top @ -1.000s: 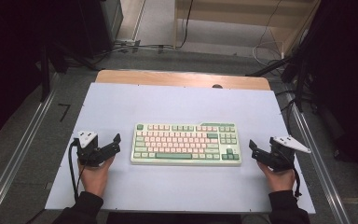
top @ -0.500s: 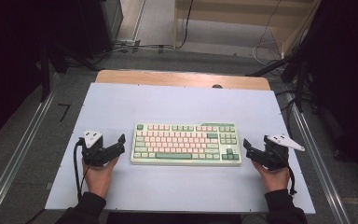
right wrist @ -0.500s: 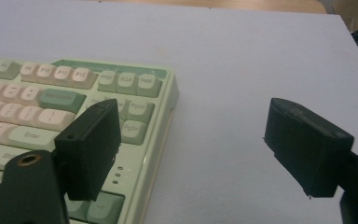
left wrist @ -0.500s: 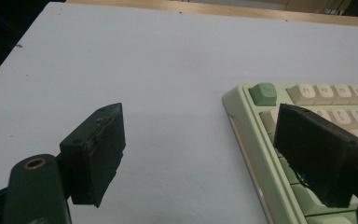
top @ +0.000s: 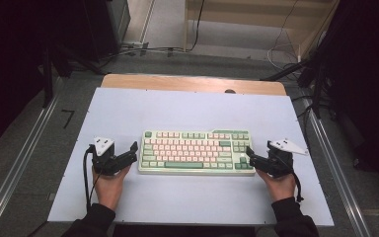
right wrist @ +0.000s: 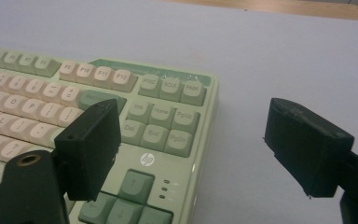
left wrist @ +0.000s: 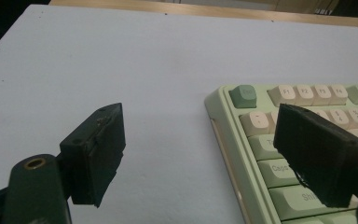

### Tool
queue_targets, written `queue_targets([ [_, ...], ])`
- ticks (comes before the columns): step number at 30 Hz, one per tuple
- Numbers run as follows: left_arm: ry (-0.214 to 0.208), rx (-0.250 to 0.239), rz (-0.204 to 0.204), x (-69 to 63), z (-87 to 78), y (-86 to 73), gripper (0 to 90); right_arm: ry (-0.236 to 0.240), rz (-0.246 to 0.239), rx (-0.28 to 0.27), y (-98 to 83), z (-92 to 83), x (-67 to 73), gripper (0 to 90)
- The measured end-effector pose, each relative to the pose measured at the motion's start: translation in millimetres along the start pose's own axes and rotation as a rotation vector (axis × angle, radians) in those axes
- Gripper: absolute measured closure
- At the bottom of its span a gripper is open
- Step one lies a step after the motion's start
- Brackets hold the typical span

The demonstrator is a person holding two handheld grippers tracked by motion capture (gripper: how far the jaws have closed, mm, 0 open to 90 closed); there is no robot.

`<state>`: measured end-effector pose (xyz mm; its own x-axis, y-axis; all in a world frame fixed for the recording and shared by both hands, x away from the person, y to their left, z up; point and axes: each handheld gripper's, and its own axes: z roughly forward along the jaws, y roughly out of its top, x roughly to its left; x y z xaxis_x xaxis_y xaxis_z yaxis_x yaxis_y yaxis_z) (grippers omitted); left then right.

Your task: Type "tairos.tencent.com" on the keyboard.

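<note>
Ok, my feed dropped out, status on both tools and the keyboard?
Left tool open, straddling keyboard's left edge. Right tool open, straddling its right edge. Keyboard flat on white table. Nothing in the way.

The keyboard (right wrist: 158, 135) bears an "hp" logo and "Home", "End" keys.

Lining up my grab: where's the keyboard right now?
In the high view the keyboard lies at the table's near middle, between the left claw and right claw.
</note>
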<state>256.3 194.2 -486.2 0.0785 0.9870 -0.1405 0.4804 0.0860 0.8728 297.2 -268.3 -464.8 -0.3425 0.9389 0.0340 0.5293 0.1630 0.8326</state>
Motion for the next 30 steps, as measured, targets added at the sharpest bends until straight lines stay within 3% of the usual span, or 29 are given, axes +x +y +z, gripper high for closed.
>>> queue_targets([
  [7, -0.013, -0.003, 0.021, -8.4, 2.4, 0.1, 18.3, 0.029, -0.022, -0.013, 3.9, 3.3, 9.7, 19.5],
  [19, -0.036, -0.018, 0.029, -18.8, 3.8, 1.2, 18.7, 0.034, -0.036, -0.025, 8.7, 6.4, 16.4, 22.3],
  [30, -0.056, -0.019, 0.026, -25.0, 6.5, 3.4, 19.4, 0.105, -0.036, 0.007, 13.0, 14.7, 25.4, 22.2],
])
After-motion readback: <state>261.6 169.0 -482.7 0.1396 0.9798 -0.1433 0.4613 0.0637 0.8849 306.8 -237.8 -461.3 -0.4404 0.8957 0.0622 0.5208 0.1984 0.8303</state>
